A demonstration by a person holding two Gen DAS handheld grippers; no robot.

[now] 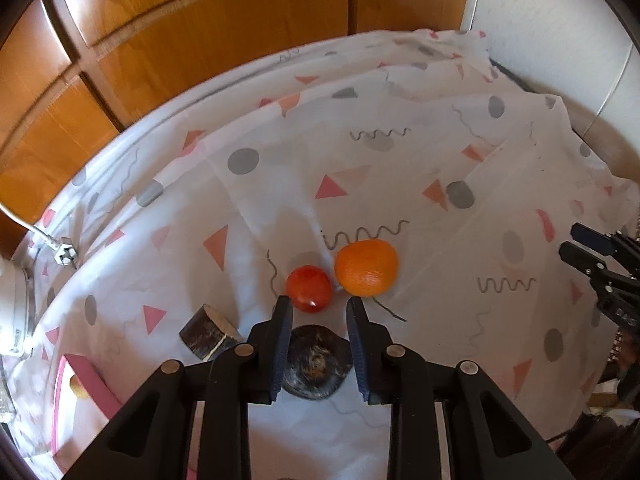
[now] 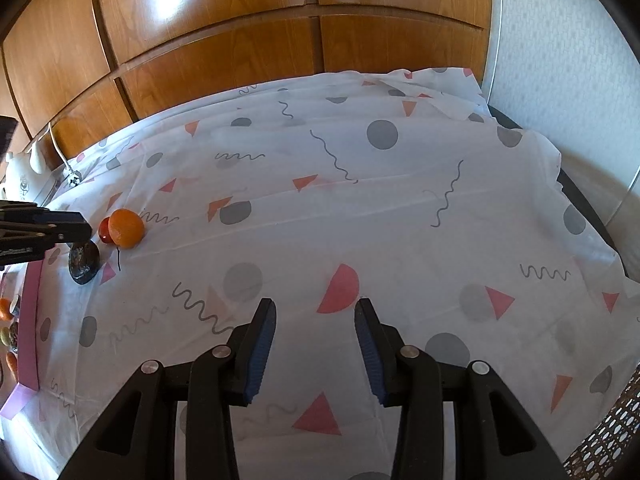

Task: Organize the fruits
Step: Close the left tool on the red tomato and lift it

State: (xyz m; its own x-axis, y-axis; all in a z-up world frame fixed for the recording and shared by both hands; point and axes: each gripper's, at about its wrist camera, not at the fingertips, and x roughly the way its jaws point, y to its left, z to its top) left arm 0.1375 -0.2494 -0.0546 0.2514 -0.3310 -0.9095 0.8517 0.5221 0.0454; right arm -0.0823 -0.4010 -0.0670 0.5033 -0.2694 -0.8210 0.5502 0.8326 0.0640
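left gripper (image 1: 319, 306) fingers apart, empty, hanging over flat dark round fruit (image 1: 314, 364) | small glossy red fruit (image 1: 309, 288) touched round orange fruit (image 1: 366, 267) just beyond, on patterned cloth tabletop (image 1: 400, 184) | right gripper (image 2: 315, 312) apart, idle | pink-rimmed box (image 1: 86, 376) left | risk: closing fingers could nudge round fruits, rolling them off.

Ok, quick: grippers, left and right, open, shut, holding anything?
Left gripper: open, empty, over the dark fruit, tips near the tomato.
Right gripper: open, empty, above bare cloth.
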